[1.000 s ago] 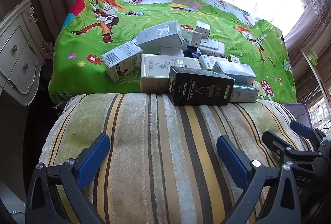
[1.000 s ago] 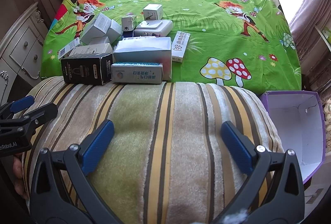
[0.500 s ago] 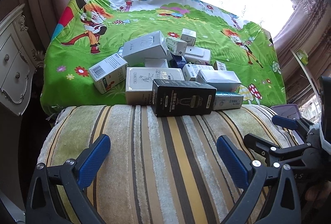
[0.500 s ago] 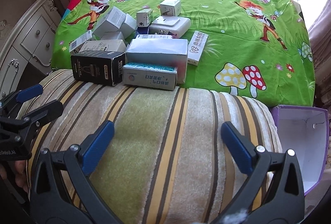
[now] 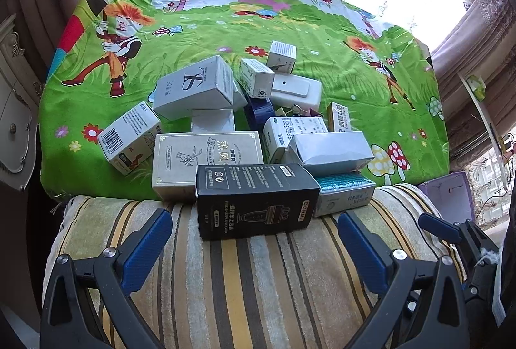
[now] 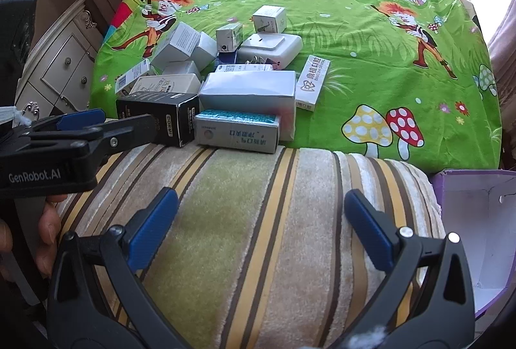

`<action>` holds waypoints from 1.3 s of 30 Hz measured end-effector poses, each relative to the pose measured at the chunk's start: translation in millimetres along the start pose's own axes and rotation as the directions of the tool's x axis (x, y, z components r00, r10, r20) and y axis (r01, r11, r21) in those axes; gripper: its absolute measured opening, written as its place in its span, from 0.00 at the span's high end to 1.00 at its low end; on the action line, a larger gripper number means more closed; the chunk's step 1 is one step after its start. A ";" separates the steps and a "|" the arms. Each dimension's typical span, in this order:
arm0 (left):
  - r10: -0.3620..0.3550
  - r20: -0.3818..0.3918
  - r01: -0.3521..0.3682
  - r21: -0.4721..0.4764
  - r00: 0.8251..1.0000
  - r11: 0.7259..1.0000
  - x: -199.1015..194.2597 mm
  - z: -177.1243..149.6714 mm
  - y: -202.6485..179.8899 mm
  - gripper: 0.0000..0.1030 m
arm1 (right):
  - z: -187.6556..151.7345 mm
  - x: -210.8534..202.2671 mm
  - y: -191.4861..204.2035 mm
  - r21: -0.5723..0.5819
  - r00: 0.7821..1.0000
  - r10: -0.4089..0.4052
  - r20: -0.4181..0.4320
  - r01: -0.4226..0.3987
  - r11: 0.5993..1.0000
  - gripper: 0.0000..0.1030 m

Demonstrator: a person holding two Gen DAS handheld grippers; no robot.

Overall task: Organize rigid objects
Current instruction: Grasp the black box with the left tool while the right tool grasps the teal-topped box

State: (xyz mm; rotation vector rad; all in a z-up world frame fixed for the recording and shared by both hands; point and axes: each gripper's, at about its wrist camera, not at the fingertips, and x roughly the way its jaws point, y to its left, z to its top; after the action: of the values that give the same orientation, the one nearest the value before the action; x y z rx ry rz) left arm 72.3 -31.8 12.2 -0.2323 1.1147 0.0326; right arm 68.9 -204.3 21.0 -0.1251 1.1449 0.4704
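Observation:
A heap of small cartons lies on a green cartoon sheet point(image 5: 290, 26). A black DORMI box point(image 5: 254, 199) sits nearest, on the edge of a striped cushion point(image 5: 258, 284); it also shows in the right wrist view point(image 6: 161, 117). Beside it lie a teal-topped carton point(image 6: 237, 130), a large pale box point(image 6: 248, 89), a cream box point(image 5: 206, 160) and a white "TS" box point(image 5: 193, 88). My left gripper point(image 5: 254, 249) is open and empty just short of the black box. My right gripper point(image 6: 261, 226) is open and empty over the cushion.
A purple-rimmed open white box point(image 6: 477, 226) stands at the right of the cushion. A cream dresser point(image 6: 58, 72) stands at the left. A white plastic case point(image 6: 271, 49) and a narrow white carton point(image 6: 311, 81) lie further back. Curtains and a bright window are behind.
Both grippers have moved forward toward the heap; the boxes look larger and closer. The left gripper now reaches into the right wrist view. Nothing was grasped.

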 end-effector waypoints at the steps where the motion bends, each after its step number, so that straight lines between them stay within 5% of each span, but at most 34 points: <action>1: 0.010 0.000 -0.010 0.005 1.000 1.000 1.4 2.0 -1.7 0.00 | 0.2 0.1 -0.3 0.003 1.000 0.002 0.002 -0.002 1.000 0.00; 12: 0.061 -0.037 -0.061 0.003 0.997 0.998 23.4 14.0 -1.5 0.00 | 3.4 2.0 0.4 0.005 1.000 0.001 -0.003 -0.001 1.000 0.00; 16: 0.035 -0.048 -0.036 -0.008 0.998 0.999 27.7 13.9 0.2 0.12 | 6.7 4.4 5.0 -0.015 1.000 -0.006 -0.010 0.006 1.000 0.00; 31: -0.078 0.111 0.095 -0.154 0.991 0.984 -5.7 6.1 26.9 0.13 | 33.3 21.3 18.0 -0.012 0.999 -0.033 -0.034 0.033 0.999 0.00; 39: -0.093 0.135 0.117 -0.181 0.986 0.976 -6.8 6.6 35.2 0.13 | 48.7 40.6 30.3 -0.049 0.996 -0.057 -0.061 0.054 0.997 0.00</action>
State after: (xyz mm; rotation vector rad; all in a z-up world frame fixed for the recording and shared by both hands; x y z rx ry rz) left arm 70.1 4.4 15.1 -0.4530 0.9724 0.0577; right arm 110.7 -149.0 9.2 -0.2136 1.1890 0.4465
